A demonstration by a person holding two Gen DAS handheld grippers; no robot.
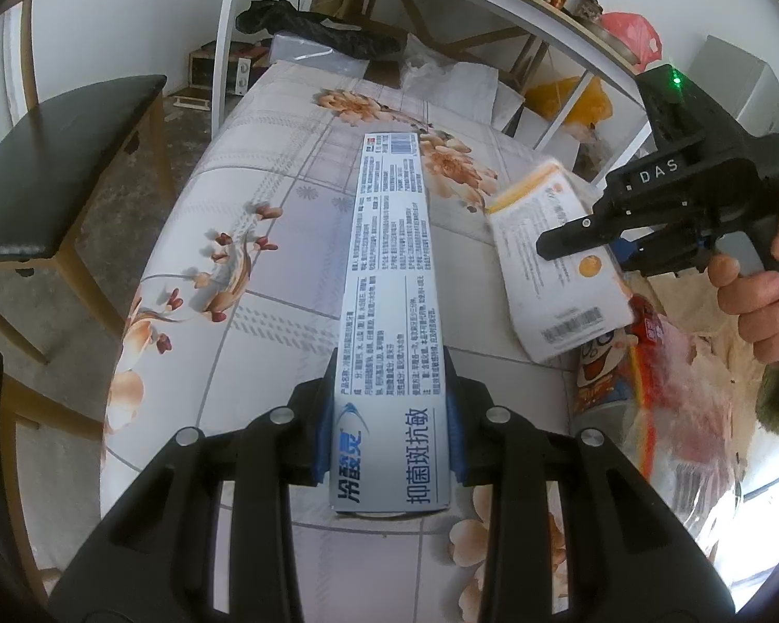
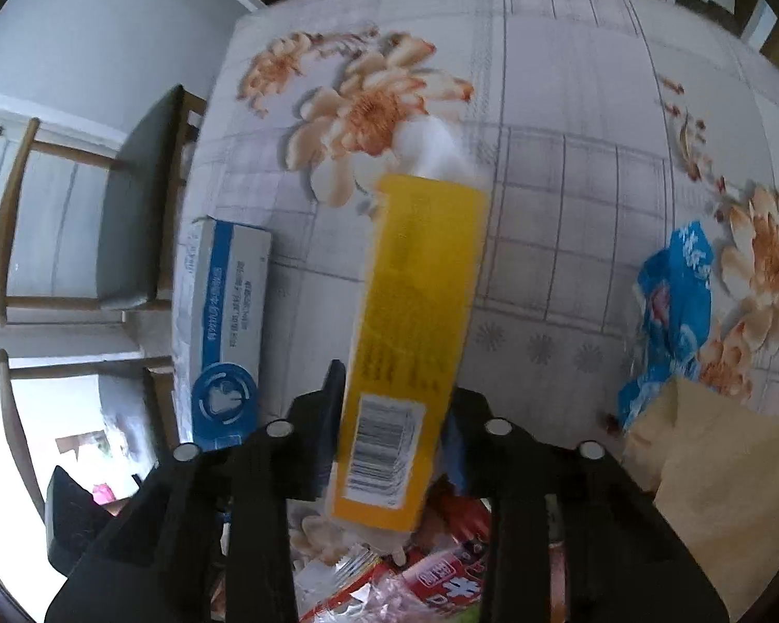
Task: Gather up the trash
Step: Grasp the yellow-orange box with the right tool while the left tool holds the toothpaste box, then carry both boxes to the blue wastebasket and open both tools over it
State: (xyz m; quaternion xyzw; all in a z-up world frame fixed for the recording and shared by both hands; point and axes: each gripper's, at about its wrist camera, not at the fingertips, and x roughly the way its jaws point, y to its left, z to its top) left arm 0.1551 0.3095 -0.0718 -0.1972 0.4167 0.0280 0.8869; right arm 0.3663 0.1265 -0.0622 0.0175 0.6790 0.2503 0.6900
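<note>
Black vinyl covered the chair seat at my far left, pulled up beside the table with its flowered cloth. My left gripper was clamped on a long grey toothpaste box, blue pads pressing both sides near its printed end, the rest of the box reaching out over the cloth toward the shelf frame. Its label carried large Chinese characters and a barcode at the far end; the small print I could not read. Further right, my right gripper showed "DAS" on its body and a green light, my hand wrapped around its handle. It held a white and yellow box above a heap of wrappers, among them a snack tube with a cartoon face.

From the right wrist camera, a blue and white carton lay near the table edge, left of the fingers. The right gripper was closed on the yellow box, barcode near the jaws, a white lump just past its far end. Red wrappers lay below it. At right, a crumpled blue packet sat beside a brown paper bag.
</note>
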